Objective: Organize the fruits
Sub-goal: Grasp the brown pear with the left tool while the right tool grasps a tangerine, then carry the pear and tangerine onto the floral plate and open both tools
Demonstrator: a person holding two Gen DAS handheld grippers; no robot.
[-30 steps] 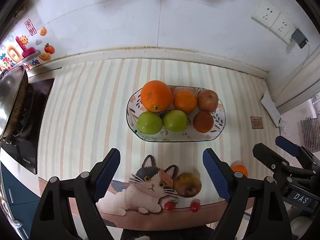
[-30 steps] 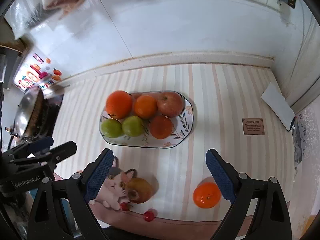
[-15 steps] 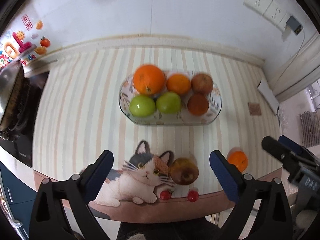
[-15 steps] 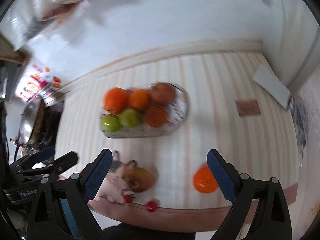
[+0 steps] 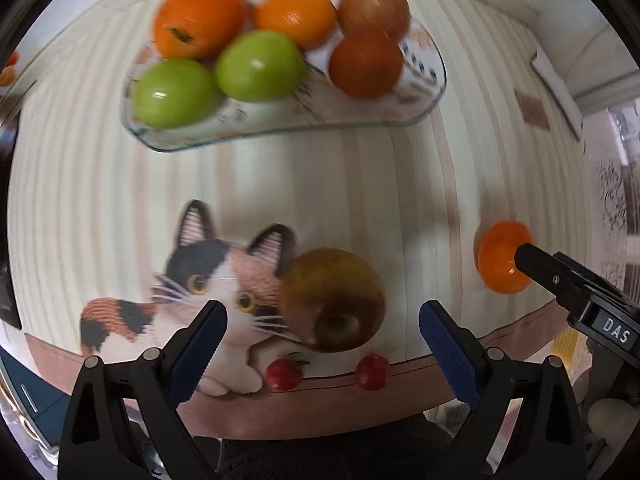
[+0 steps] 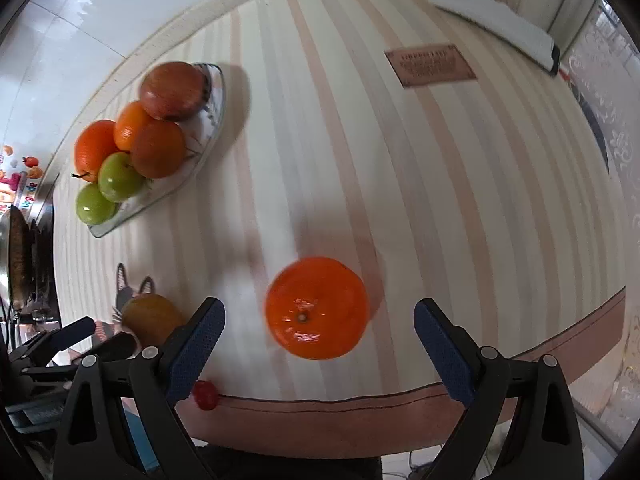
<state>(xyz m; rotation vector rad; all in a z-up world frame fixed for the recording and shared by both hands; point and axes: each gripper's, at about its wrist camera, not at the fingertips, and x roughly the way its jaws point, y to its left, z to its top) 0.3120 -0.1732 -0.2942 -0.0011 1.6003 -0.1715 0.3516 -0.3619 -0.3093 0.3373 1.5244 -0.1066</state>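
- Fruit is mostly sorted already: the glass tray (image 5: 424, 92) holds six pieces in two rows, with two green apples (image 5: 256, 66) at the near left, so I'd guess the loose stuff is meant to join them.
- Left gripper (image 5: 322, 350) is spread wide with nothing in it, lined up on the brownish apple (image 5: 334, 300) sitting on the cat picture (image 5: 208, 276) of the tablecloth. The apple sits between the blue pads but isn't touched, looks like a setup for a grab.
- Right gripper (image 6: 318, 344) is wide too, empty, with the mandarin (image 6: 316, 307) dead centre between the fingers, not pinched yet. Makes sense to do both at once, one stray per hand.
- That mandarin is bright glossy orange, a bit flattened, stem dimple facing up, near the table's front edge and well apart from the tray.
- The apple looks dull yellow-brown with a dark patch round its stem end, maybe bruised or overripe, can't tell for sure.
- Two small red fruits (image 5: 372, 372), cherry-size, sit right at the cloth's brown border just in front of the apple. Round and tiny, so probably rolly and easy to knock off.
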